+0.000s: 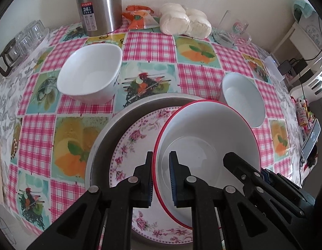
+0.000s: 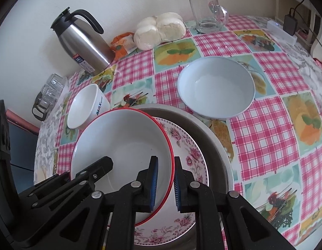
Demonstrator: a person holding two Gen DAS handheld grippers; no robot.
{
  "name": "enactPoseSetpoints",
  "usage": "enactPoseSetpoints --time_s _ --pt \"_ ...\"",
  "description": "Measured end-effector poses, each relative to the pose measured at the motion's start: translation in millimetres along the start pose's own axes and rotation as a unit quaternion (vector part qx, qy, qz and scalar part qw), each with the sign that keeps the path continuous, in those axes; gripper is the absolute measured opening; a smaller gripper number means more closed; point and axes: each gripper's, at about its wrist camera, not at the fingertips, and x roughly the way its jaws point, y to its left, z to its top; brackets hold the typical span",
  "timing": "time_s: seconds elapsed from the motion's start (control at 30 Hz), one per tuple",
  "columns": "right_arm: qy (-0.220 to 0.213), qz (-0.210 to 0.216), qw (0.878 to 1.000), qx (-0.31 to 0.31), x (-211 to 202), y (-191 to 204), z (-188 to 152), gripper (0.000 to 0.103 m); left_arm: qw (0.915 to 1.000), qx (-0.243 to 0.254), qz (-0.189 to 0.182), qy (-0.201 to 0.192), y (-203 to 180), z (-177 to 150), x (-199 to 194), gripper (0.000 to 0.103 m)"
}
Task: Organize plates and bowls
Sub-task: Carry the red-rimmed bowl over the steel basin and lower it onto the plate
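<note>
so both grippers are pinching the same red-rimmed bowl (image 1: pixel 209 145) right now, one on each side of its rim. the left gripper (image 1: pixel 161 179) has its pads clamped on the rim's left edge, the right gripper (image 2: pixel 166 182) is clamped on the right edge. the bowl hangs tilted over the floral plate (image 1: pixel 140 133), which sits inside a wide grey basin (image 1: pixel 102 137) on the checked surface (image 1: pixel 148 45).

what worries me: two thin rim grips on glazed ceramic look slippery. if one hand drops quicker than the other, the bowl probably twists in the pads and slides out, and it'd land on the floral plate, so chips on both. can't tell whether the low edge is touching the plate yet, so letting go too soon could mean a clatter.

also it looks off-centre over the plate, towards the square white bowl (image 2: pixel 88 108). set down like that it might rock against the basin wall. the pale blue bowl (image 2: pixel 216 87) sits near the basin on the other side, so a wide swing could knock it.
</note>
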Motion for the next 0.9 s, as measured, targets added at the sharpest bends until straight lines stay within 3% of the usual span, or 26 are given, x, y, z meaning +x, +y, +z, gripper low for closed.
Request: enactPoseSetpoints --time_s 0.47,0.9 --pt "0.020 -0.010 1.000 0.000 11 0 -1 0.015 0.9996 -0.007 -0.003 0.027 4 0 15 0.014" --pt "0.020 -0.008 1.000 -0.001 14 -1 0 0.015 0.9996 -0.005 0.002 0.026 5 -1 17 0.014"
